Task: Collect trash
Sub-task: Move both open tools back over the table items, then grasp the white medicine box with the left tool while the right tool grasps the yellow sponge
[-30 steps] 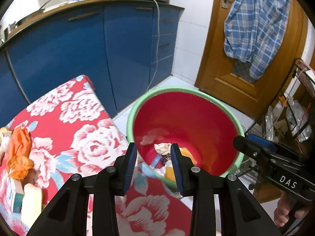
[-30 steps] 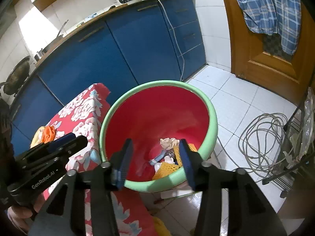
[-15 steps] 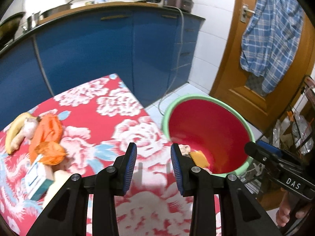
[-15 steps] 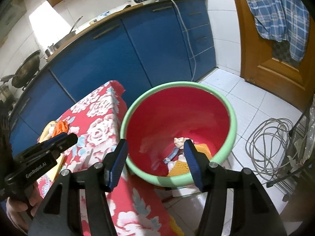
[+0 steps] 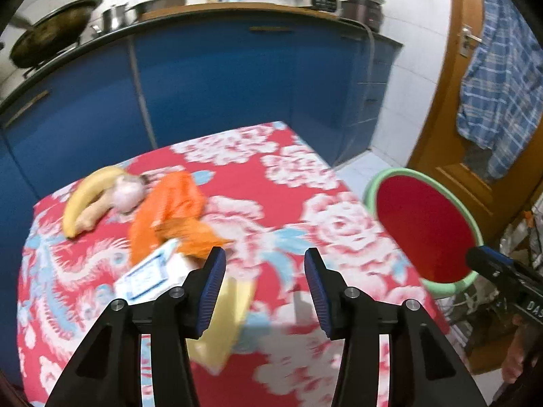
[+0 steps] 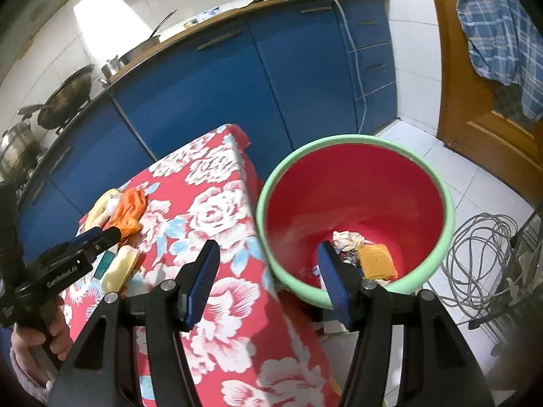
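- Left gripper (image 5: 264, 285) hangs over the near part of the table (image 5: 305, 176), jaws wide apart and holding nothing.
- Just beyond its left finger lies a pale yellow block (image 5: 225, 318), partly hidden by that finger, and touching it a white box (image 5: 149, 273) with blue edging.
- Past the box, an orange bag (image 5: 169, 210) lies crumpled on the red floral cloth, its lower end over the box.
- Farther back, near the table's far left corner, a banana (image 5: 85, 200) curves around a pale round lump (image 5: 127, 191), too blurred to name.
- Right gripper (image 6: 268, 283) sits over the table's right edge, jaws wide and empty, its right finger in front of the bucket (image 6: 441, 186).
- The bucket stands on the floor just beside the table, red inside with a green rim.
- In its bottom lie crumpled paper (image 6: 346, 239), a yellow sponge (image 6: 376, 261) and some smaller scraps that I cannot make out.
- Right of the bucket, a coil of grey cable (image 6: 482, 257) lies on the white tiles.
- Behind everything run blue cabinets (image 6: 237, 78), and a plaid shirt (image 6: 492, 23) hangs on the wooden door.
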